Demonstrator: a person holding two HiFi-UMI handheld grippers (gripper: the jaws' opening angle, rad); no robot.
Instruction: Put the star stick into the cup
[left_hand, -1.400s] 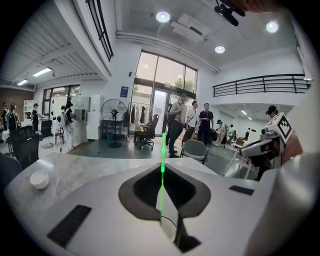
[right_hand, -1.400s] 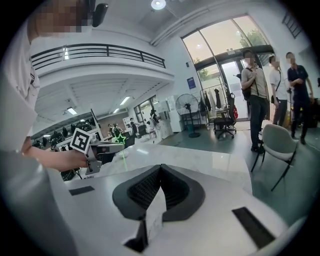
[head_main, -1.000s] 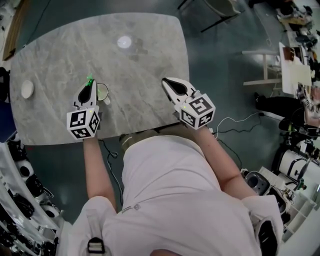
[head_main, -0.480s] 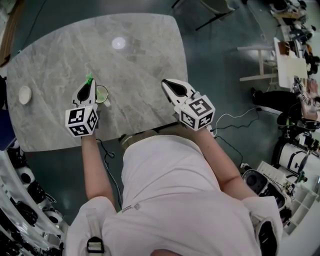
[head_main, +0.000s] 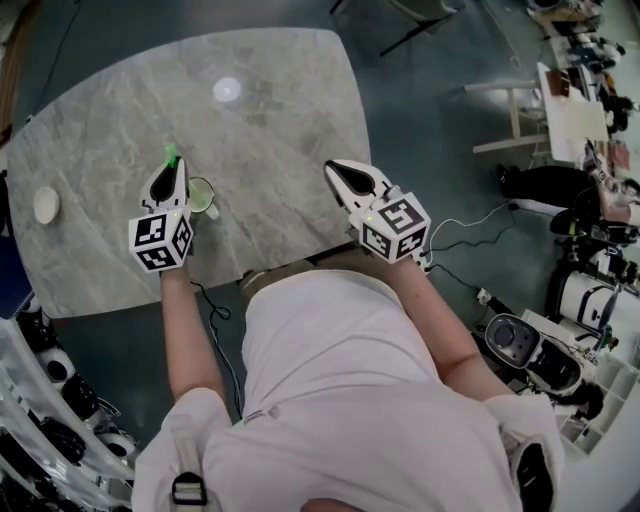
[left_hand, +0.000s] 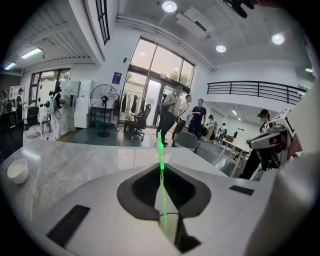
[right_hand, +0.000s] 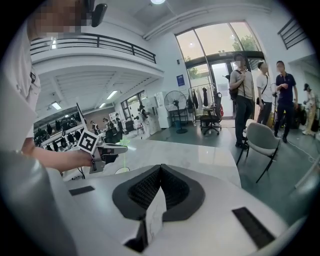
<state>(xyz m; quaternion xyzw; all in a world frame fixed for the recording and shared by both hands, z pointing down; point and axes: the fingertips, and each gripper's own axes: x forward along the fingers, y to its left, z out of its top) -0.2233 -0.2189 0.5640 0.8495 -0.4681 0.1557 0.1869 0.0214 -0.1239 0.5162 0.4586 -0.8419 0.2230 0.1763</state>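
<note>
The green star stick (head_main: 170, 154) stands out beyond the tips of my left gripper (head_main: 169, 166), which is shut on it. In the left gripper view the thin stick (left_hand: 161, 190) runs straight up between the closed jaws of the left gripper (left_hand: 161, 167). The cup (head_main: 203, 194), a small clear one with a greenish tint, sits on the marble table (head_main: 270, 130) just right of that gripper. The right gripper (head_main: 336, 168) hovers over the table's near right part, shut and empty (right_hand: 160, 167). From the right gripper view I see the left gripper (right_hand: 107, 150), the star (right_hand: 124, 142) and the cup (right_hand: 122, 170).
A small white bowl (head_main: 45, 205) (left_hand: 17, 171) sits near the table's left edge. A ceiling light reflects off the far tabletop (head_main: 227, 89). Past the table stand a grey chair (right_hand: 262, 140), a floor fan (left_hand: 102, 100) and several people.
The left gripper with the stick has drifted slightly farther from the cup. The right gripper has hardly moved. The head camera has shifted, sliding the table leftward in view.
</note>
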